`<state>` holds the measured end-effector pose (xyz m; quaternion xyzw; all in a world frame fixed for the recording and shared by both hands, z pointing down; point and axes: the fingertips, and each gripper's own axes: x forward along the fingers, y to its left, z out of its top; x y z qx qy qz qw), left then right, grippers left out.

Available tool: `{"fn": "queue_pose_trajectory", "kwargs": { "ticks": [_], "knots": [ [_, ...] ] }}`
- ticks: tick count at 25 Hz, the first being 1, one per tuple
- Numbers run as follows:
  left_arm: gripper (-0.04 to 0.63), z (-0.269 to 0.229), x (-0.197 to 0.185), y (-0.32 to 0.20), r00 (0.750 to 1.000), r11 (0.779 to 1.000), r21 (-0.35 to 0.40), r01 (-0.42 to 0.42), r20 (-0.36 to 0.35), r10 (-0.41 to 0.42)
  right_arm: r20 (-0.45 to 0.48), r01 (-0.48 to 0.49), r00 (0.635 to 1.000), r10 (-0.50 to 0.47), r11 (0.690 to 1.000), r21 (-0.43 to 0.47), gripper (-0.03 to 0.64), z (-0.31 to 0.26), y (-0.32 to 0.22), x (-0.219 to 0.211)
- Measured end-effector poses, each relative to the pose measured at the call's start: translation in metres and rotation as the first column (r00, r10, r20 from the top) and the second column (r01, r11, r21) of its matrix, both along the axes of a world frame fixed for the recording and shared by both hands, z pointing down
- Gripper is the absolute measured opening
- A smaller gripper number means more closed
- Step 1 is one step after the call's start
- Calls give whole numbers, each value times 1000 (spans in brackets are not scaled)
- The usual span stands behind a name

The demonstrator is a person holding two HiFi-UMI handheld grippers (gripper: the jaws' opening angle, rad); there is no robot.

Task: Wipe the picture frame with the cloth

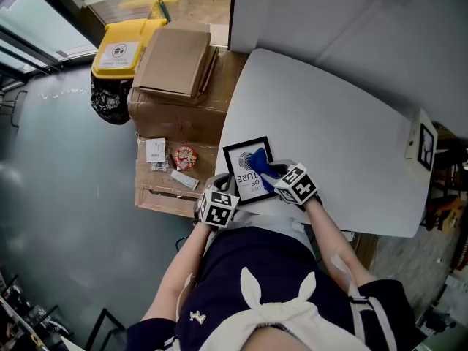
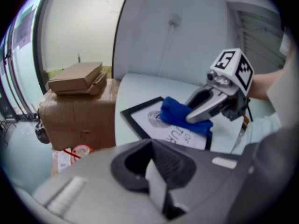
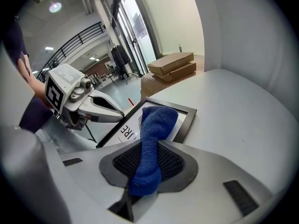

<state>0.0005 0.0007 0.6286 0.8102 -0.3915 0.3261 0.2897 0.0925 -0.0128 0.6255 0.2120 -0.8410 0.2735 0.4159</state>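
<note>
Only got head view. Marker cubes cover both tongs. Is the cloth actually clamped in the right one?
Observer: Yes. The right gripper view shows the blue cloth pinched between the right tongs, with its free end draped onto the glass of the picture frame.
Operator: Left tongs holding anything?
Observer: No. In the left gripper view the left tongs look closed on themselves. The frame lies ahead of them, not between them.
Operator: Is the left one bracing the frame?
Observer: The right gripper view puts its tip right at the frame's near edge. I cannot tell whether it touches.
</note>
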Motion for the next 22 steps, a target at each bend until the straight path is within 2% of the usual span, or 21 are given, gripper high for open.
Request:
{"fn": "queue_pose_trajectory", "kwargs": {
  "ticks": [11, 22],
  "knots": [
    [5, 0, 0, 0, 1000, 1000, 3, 5, 2, -5, 3, 14, 1000, -14, 1000, -21, 84, 0, 23, 5],
    [5, -1, -1, -1, 1000, 1000, 16, 3, 11, -4, 12, -14, 1000, 14, 1000, -28, 84, 0, 42, 9]
  ]
}}
